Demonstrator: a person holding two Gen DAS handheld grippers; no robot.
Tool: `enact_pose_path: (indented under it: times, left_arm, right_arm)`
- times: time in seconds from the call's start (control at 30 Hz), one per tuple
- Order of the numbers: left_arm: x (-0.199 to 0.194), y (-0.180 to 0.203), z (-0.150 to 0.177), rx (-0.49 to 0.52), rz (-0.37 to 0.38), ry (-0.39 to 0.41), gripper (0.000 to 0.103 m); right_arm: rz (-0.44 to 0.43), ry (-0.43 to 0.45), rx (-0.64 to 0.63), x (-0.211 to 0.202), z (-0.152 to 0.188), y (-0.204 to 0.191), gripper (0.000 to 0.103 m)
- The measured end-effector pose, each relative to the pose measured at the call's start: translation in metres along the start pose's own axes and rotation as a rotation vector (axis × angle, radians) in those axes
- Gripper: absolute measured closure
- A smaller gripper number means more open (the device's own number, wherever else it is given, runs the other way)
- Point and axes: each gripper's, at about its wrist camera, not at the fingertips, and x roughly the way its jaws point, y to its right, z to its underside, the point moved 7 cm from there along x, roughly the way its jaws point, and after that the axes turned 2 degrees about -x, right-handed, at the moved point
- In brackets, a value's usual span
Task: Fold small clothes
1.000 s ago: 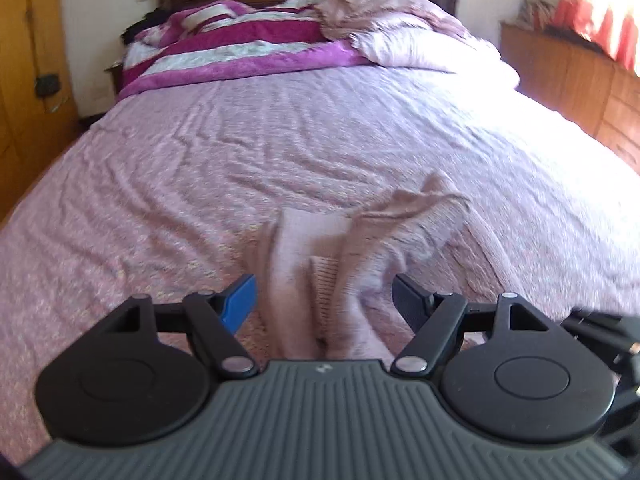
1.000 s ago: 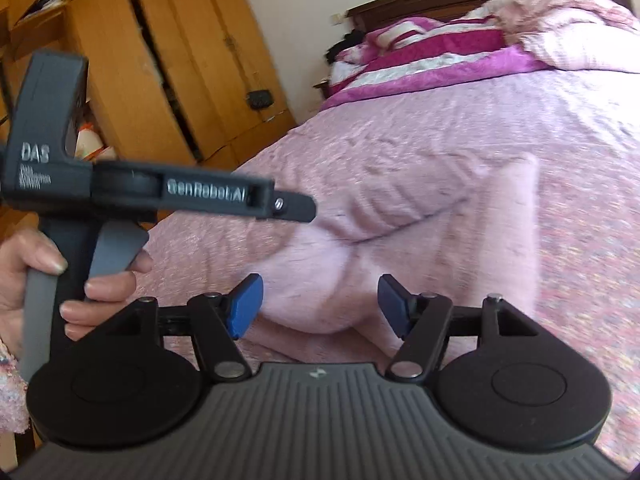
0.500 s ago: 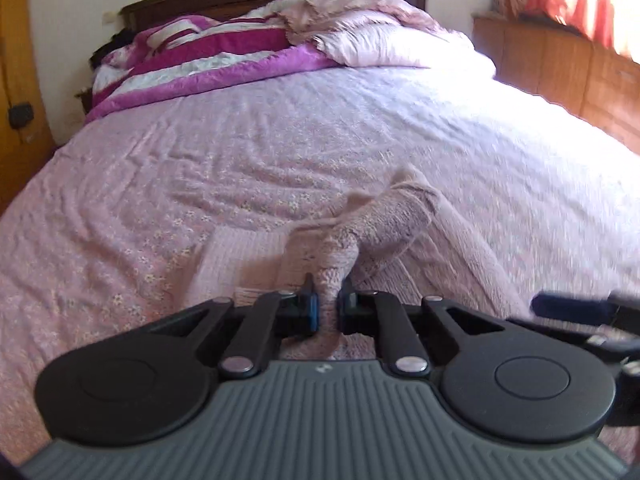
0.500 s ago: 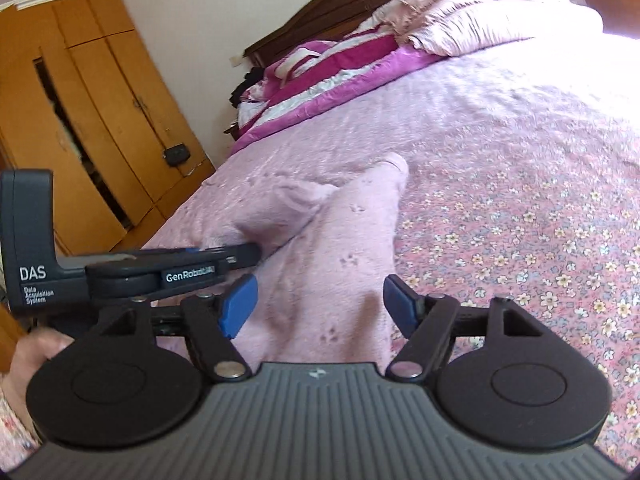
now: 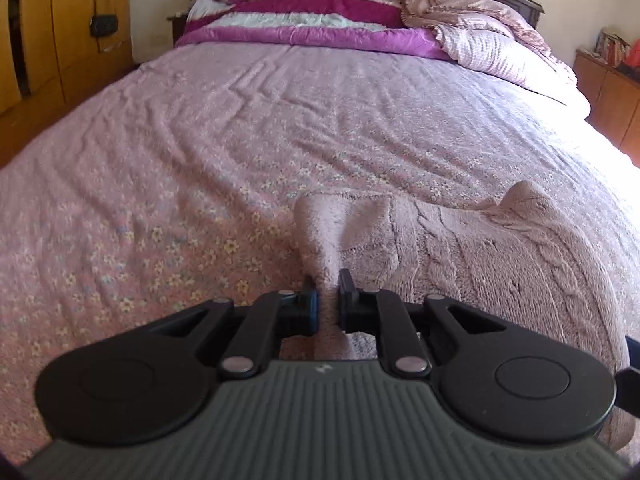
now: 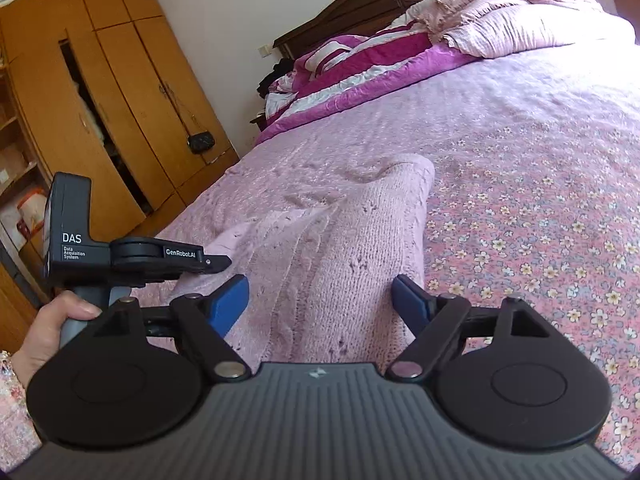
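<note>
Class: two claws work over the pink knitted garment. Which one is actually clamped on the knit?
The left claw: its jaws pinch a fold of the pink knitted garment. The right claw stands wide, pads off it.

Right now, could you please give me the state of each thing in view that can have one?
Left gripper: shut on a fold of the pink knit garment.
Right gripper: open over the garment, jaws just widened.
Wardrobe door: ajar.
Quilt: bunched at the headboard.

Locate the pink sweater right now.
The pink sweater lies on the floral bedspread near the foot of the bed; one fold is pinched in the left hand-held gripper, with the open right hand-held gripper over it.
</note>
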Motion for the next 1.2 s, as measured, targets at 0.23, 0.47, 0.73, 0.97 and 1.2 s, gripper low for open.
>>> enact_pose_path:
  times: [0.23,0.47,0.73,0.97,1.2]
  left_arm:
    - [-0.016,0.001,0.001,-0.034,0.072,-0.042,0.032]
    - [-0.025,-0.005,0.025,-0.077,0.125,-0.134,0.021]
    - [-0.021,-0.008,0.049,-0.233,0.283,-0.237,0.020]
    - [-0.016,0.000,0.048,-0.234,0.349,-0.218,0.021]
    - [-0.008,0.009,0.044,-0.281,0.362,-0.209,0.042]
  right_arm:
    - [-0.010,0.000,0.049,-0.003,-0.004,0.011,0.018]
    - [0.005,-0.022,0.133,0.002,-0.006,0.033,0.013]
    - [-0.074,-0.118,0.257,0.026,0.005,0.051,0.011]
    - [-0.117,-0.145,0.226,0.045,0.008,0.042,0.006]
    - [-0.133,-0.143,0.327,0.063,-0.001,0.045,0.006]
